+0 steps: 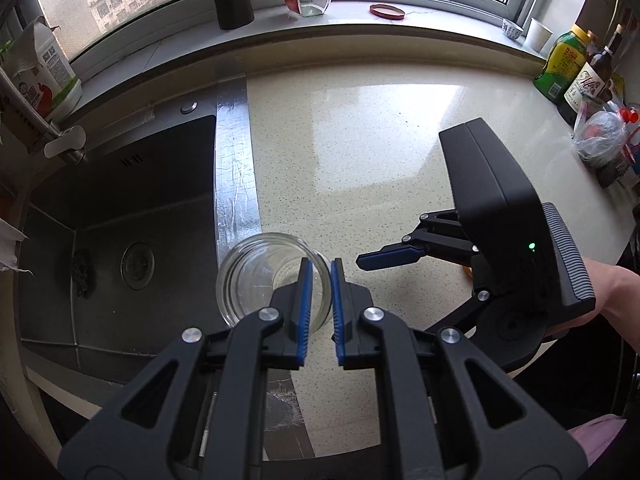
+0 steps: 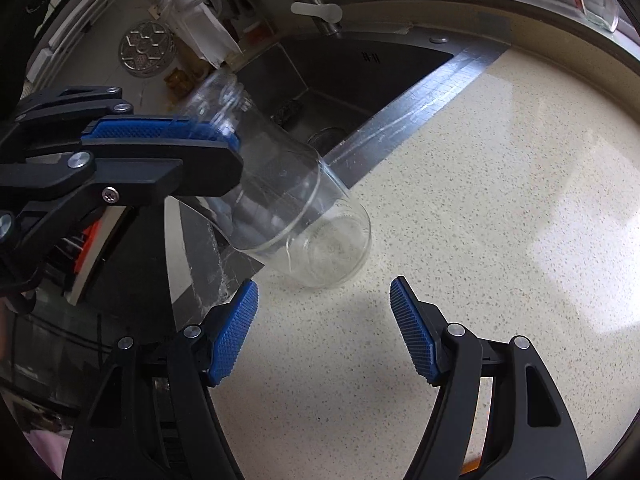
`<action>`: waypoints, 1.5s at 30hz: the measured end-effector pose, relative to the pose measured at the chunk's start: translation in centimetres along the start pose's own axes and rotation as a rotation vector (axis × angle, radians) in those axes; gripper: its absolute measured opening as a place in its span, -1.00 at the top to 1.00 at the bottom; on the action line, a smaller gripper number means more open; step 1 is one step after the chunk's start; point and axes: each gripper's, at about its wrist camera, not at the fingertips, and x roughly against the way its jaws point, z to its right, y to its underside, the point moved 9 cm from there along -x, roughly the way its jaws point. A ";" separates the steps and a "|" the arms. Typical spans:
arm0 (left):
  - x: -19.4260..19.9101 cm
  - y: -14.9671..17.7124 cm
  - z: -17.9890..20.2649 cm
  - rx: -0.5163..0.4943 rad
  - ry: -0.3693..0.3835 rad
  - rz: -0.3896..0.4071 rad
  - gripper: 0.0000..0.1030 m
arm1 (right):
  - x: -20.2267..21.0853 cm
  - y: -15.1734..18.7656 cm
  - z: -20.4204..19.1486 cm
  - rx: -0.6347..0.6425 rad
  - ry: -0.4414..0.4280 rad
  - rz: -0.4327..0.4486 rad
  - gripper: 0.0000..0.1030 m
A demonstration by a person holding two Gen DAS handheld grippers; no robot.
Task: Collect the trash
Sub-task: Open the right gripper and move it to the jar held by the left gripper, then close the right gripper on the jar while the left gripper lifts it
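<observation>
The left gripper (image 1: pixel 320 268) is pointing steeply down, pinching the rim of a clear glass jar (image 1: pixel 264 276) — tilted above the counter (image 1: pixel 360 140), beside the sink (image 1: pixel 120 220). The right gripper (image 2: pixel 324 300) is hanging wide open — empty, near the jar's base.

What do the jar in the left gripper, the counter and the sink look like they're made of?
Jar: clear glass by the look, see-through with sharp glints; hard plastic is possible.
Counter: polished speckled stone or composite, cream with dark flecks, mirroring the window light.
Sink: brushed stainless steel, a dull grey metallic sheen.
The left gripper pinches the jar's rim.
</observation>
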 end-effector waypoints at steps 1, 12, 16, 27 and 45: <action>0.0 0.1 -0.1 0.003 0.003 0.000 0.84 | -0.1 -0.3 -0.2 0.017 0.005 0.009 -0.35; -0.2 0.3 -0.6 0.004 0.038 -0.007 0.84 | -1.3 -3.0 -1.6 0.175 0.022 0.042 -0.35; -0.2 0.1 -1.1 0.022 0.059 -0.005 0.84 | -1.7 -3.6 -1.6 0.219 0.020 0.040 -0.36; -0.4 0.0 -0.7 0.016 0.091 -0.015 0.82 | -1.6 -5.8 -1.7 0.332 0.022 0.113 -0.61; -0.8 -0.3 -0.5 0.007 0.081 -0.024 0.80 | -2.1 -6.6 -2.8 0.324 -0.073 0.144 -0.24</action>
